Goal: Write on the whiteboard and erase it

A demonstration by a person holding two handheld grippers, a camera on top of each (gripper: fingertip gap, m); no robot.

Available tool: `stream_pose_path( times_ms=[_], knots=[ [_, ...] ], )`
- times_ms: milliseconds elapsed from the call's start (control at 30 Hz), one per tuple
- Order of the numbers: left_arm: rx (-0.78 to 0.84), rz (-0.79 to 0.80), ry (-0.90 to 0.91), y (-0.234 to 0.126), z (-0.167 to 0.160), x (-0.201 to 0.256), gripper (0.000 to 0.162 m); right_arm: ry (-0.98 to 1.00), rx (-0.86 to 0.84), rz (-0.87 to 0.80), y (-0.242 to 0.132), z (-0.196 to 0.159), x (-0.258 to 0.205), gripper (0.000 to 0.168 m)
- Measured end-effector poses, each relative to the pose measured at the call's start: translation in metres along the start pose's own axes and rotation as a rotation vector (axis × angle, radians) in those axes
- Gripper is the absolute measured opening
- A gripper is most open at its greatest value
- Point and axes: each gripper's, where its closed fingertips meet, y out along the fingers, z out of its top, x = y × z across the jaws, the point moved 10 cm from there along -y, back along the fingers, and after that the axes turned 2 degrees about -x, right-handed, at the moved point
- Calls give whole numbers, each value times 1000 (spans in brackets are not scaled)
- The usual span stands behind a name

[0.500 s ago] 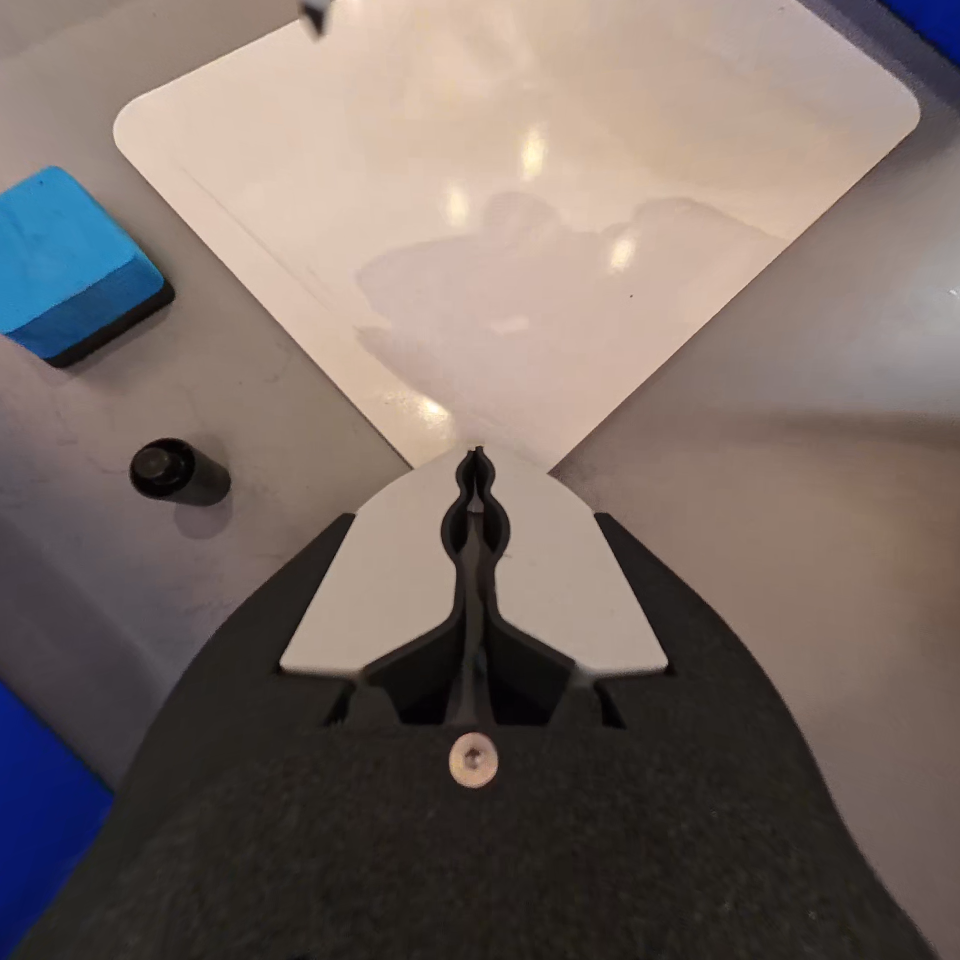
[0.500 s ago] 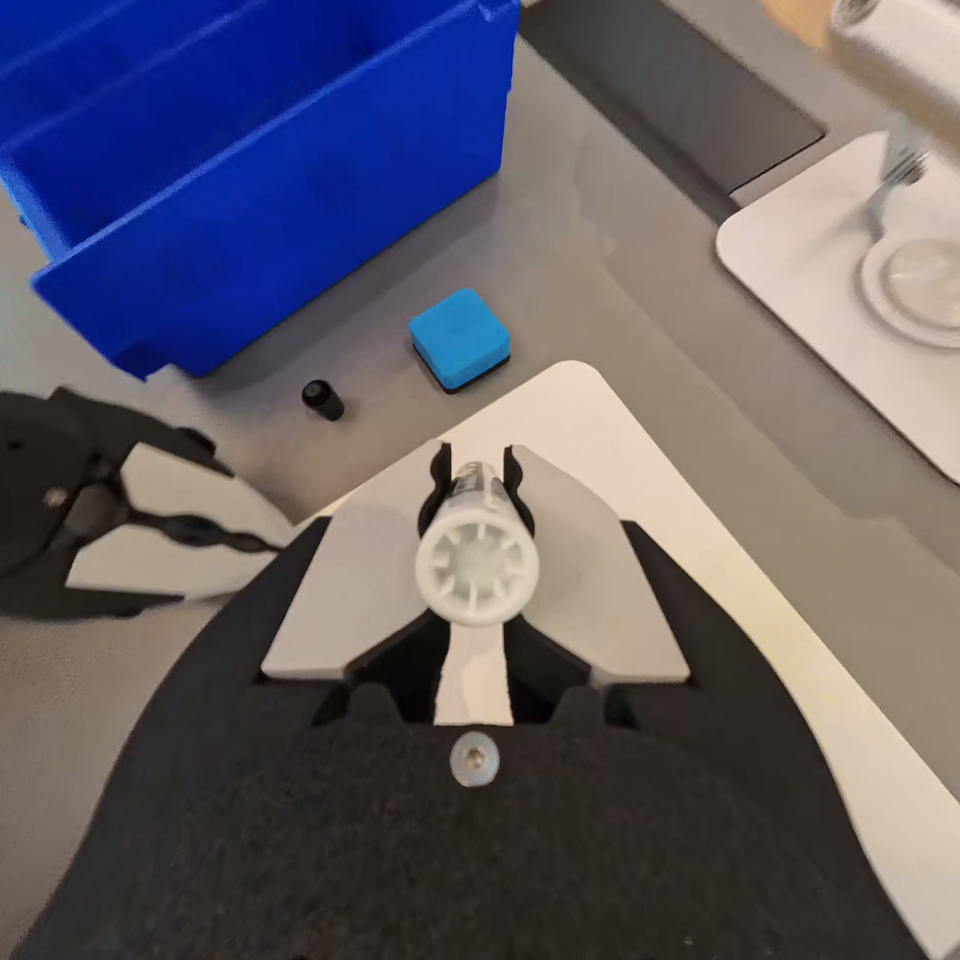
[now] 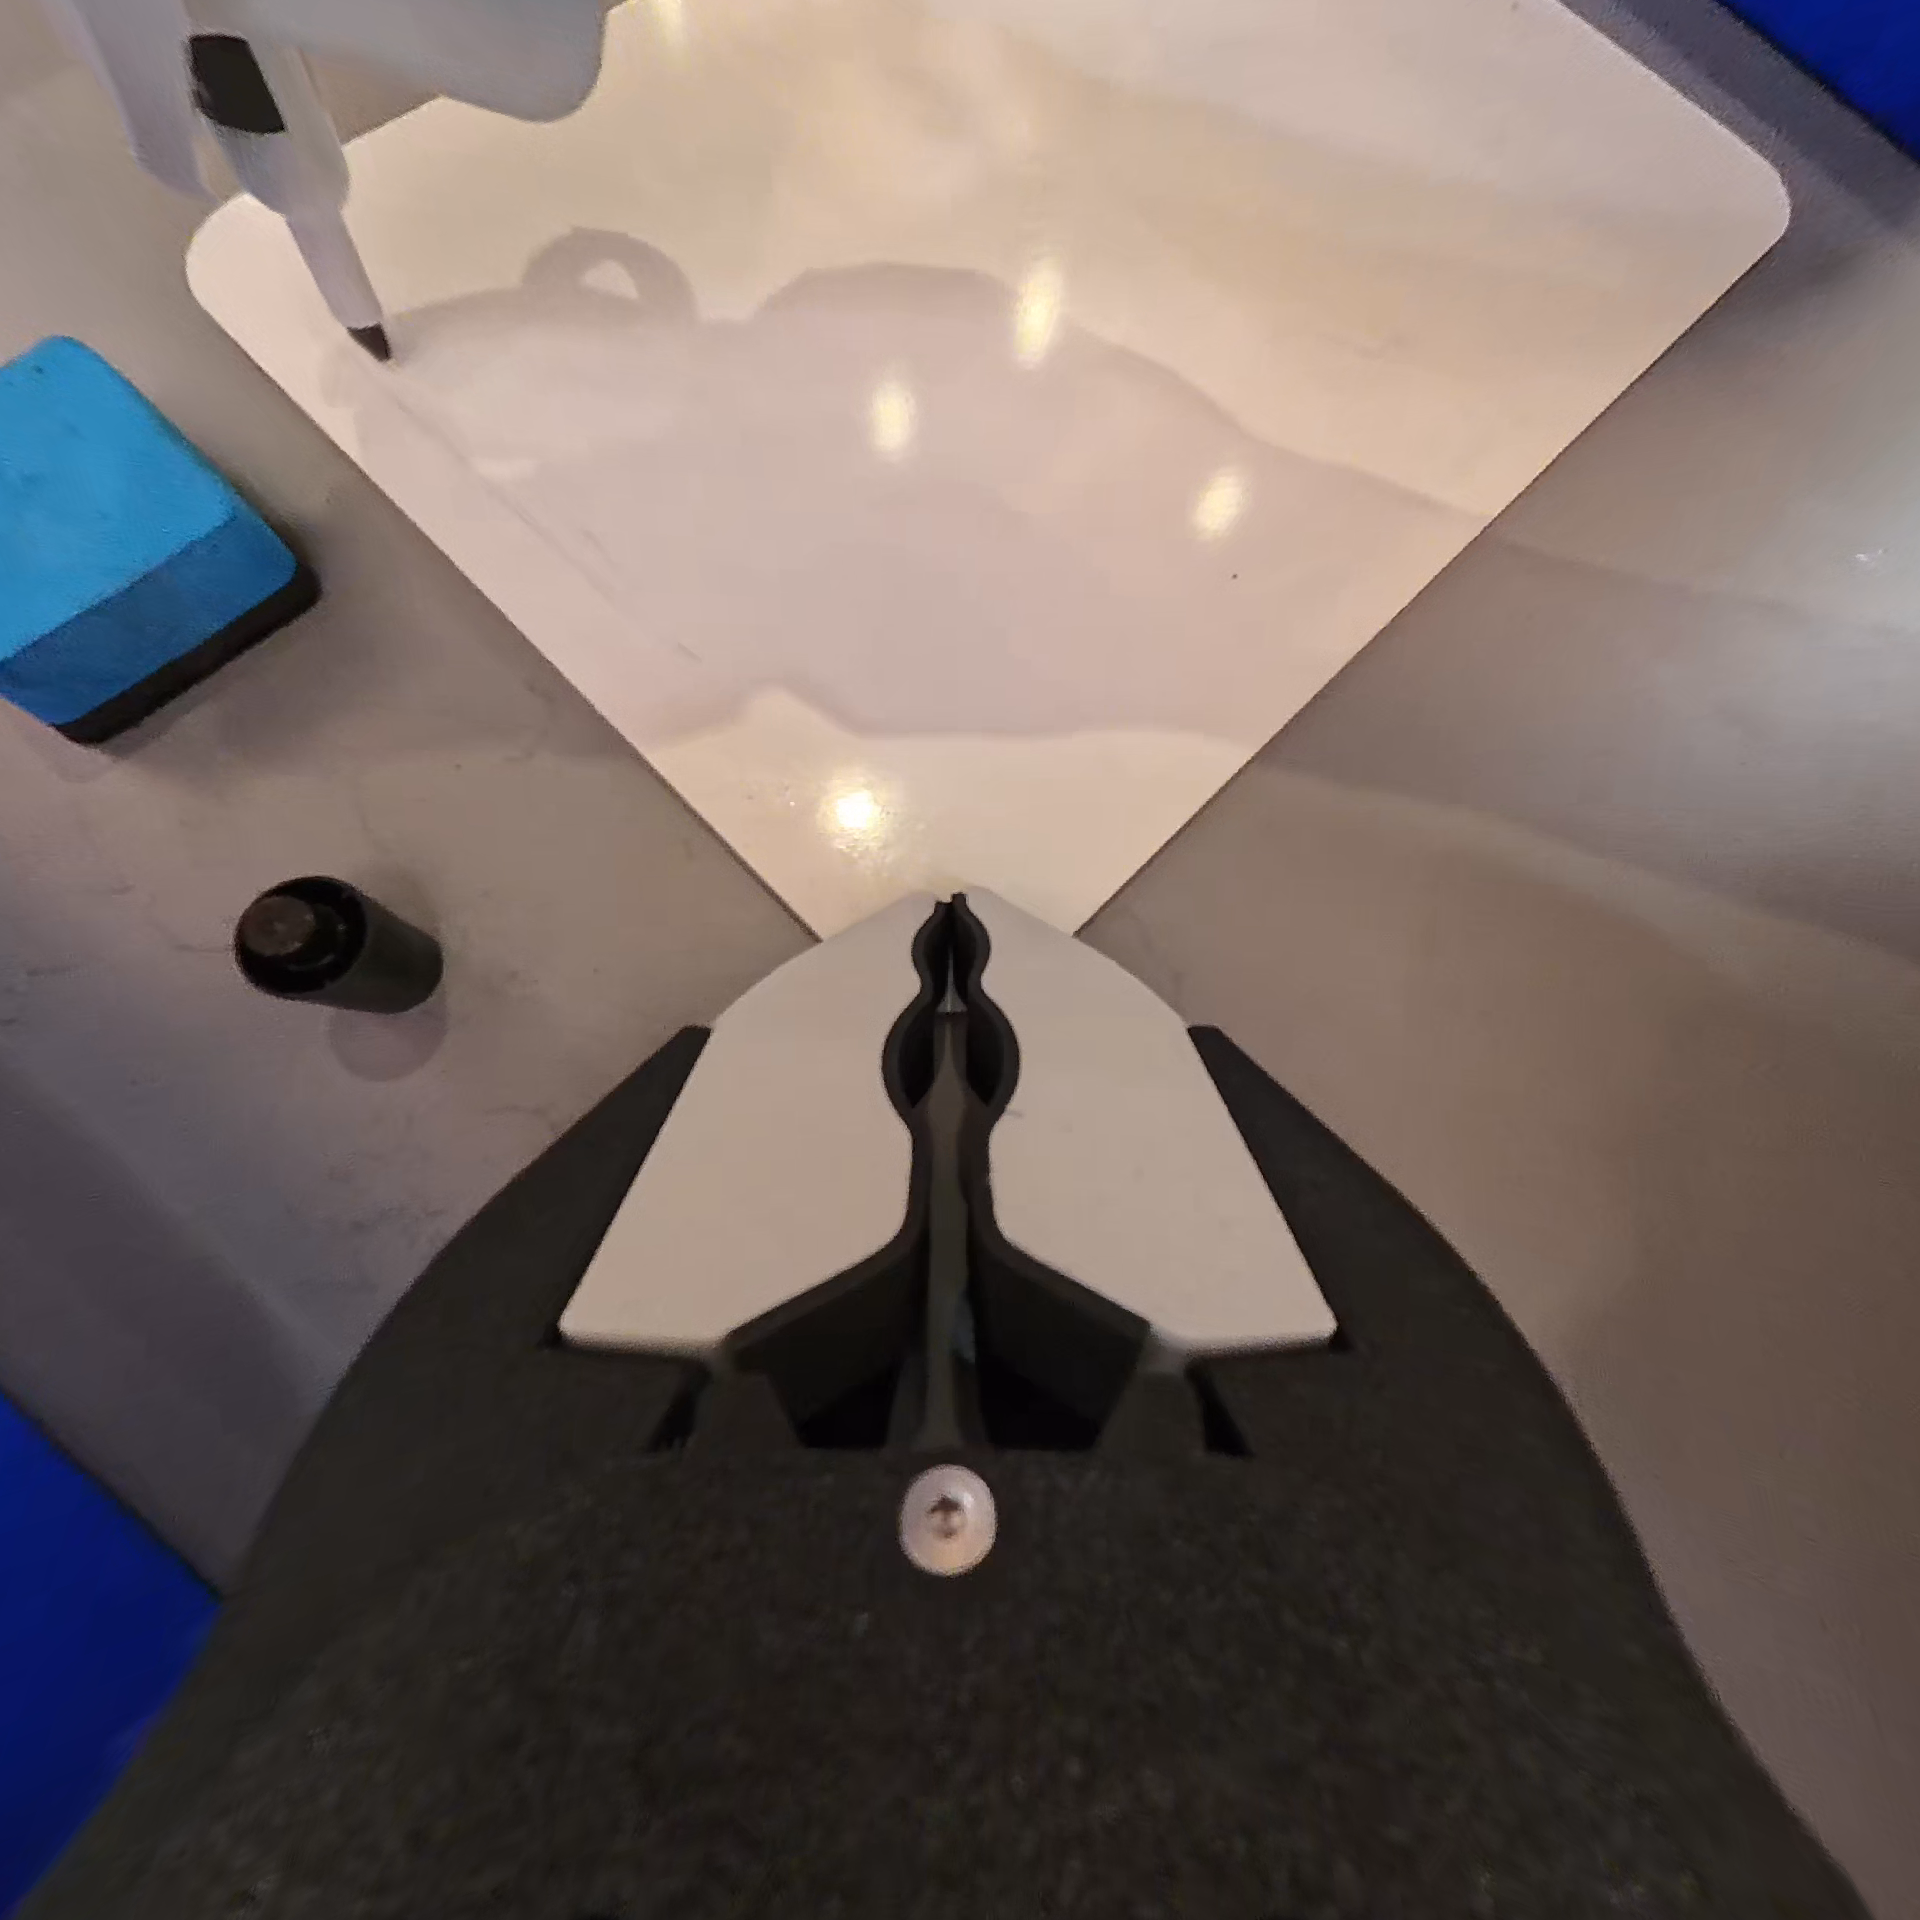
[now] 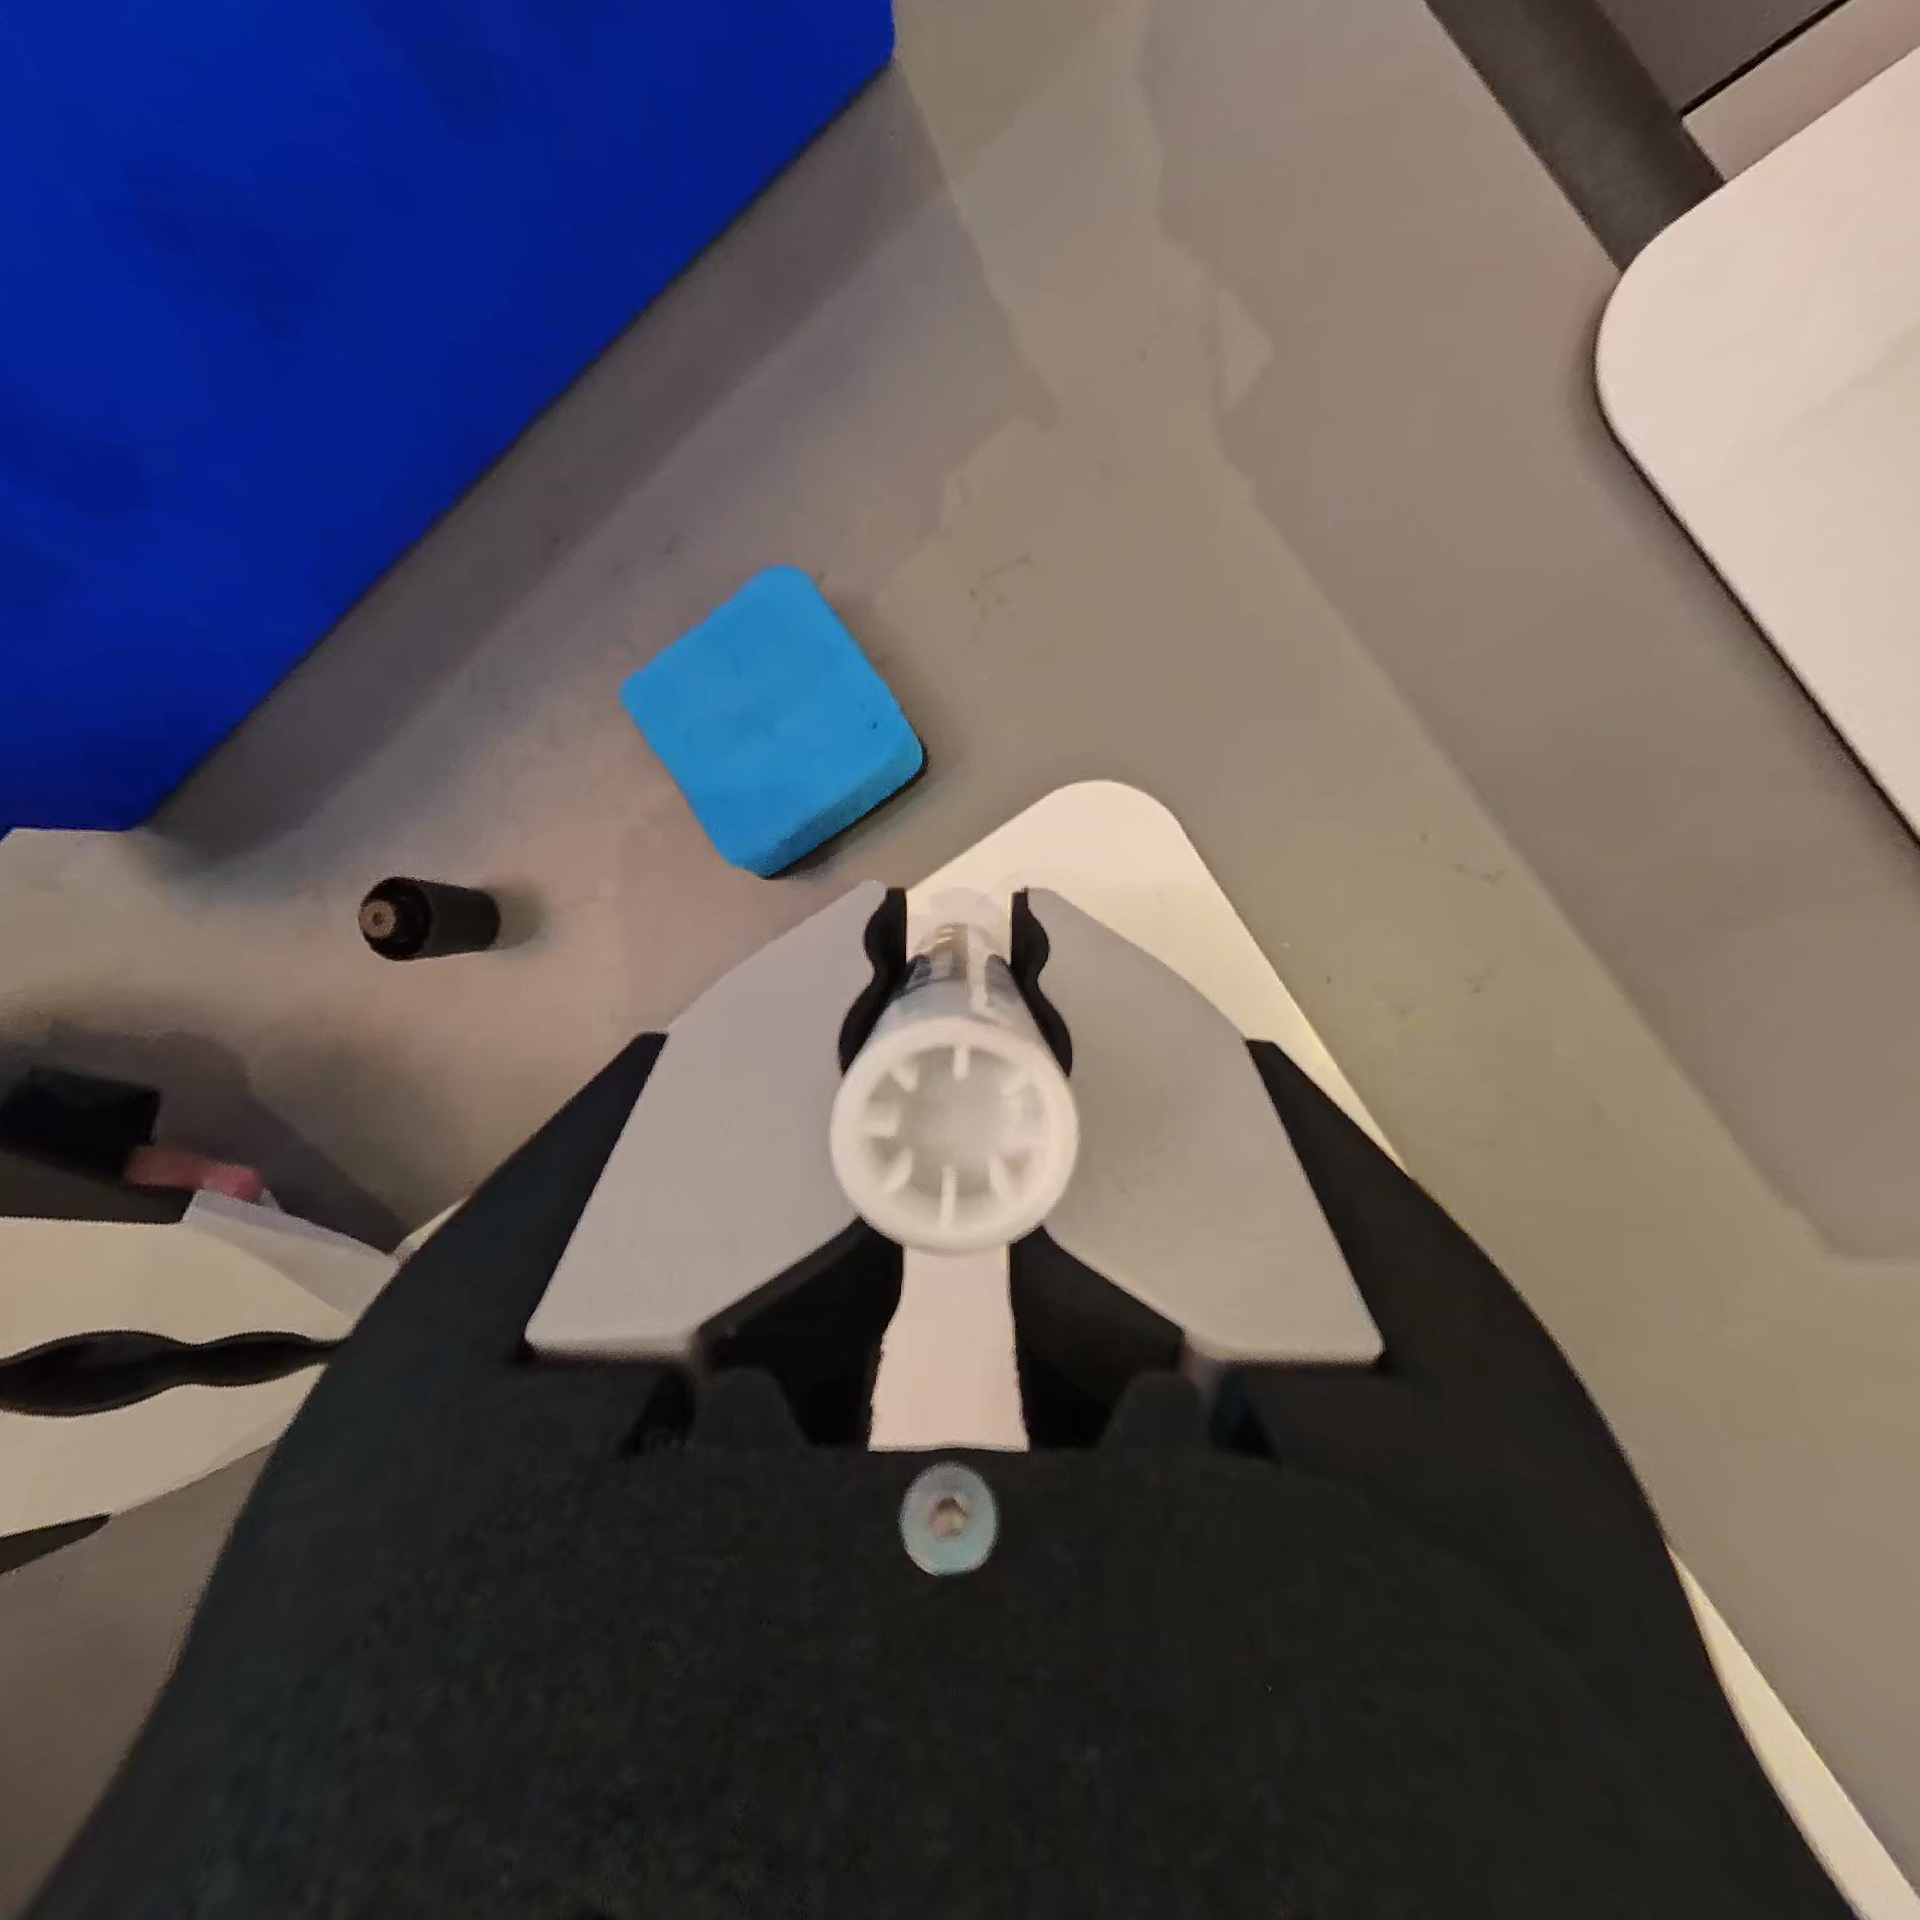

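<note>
The white whiteboard (image 3: 1039, 436) lies flat on the grey table, one corner pointing at me. My left gripper (image 3: 954, 906) is shut, its tips over that near corner; I cannot tell whether it pinches the board. My right gripper (image 4: 956, 906) is shut on a white marker (image 4: 954, 1143), seen end-on. In the left wrist view the marker (image 3: 312, 177) comes down from the top left, its black tip at the board near the left corner. The board shows no marks. The blue eraser (image 3: 114, 530) (image 4: 774, 717) and the black marker cap (image 3: 332, 961) (image 4: 428, 920) lie on the table left of the board.
A blue bin (image 4: 364, 312) stands beyond the eraser, and a blue edge (image 3: 73, 1558) shows at the lower left. A second white board (image 4: 1787, 416) lies at the right. My left gripper (image 4: 156, 1340) shows at the left edge of the right wrist view.
My right gripper has come down and forward with the marker, so the tip now sits at the board's left corner. My left gripper has stayed shut at the near corner.
</note>
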Motion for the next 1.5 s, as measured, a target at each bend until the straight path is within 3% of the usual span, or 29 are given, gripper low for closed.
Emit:
stream_pose_path(
  times_ms=[633,1500],
  knots=[
    [0,7,4,0,0,1,0,-8,34,-33,2,-11,-14,19],
    [2,25,-2,0,0,0,0,12,73,-24,-32,-92,-87,19]
  ],
)
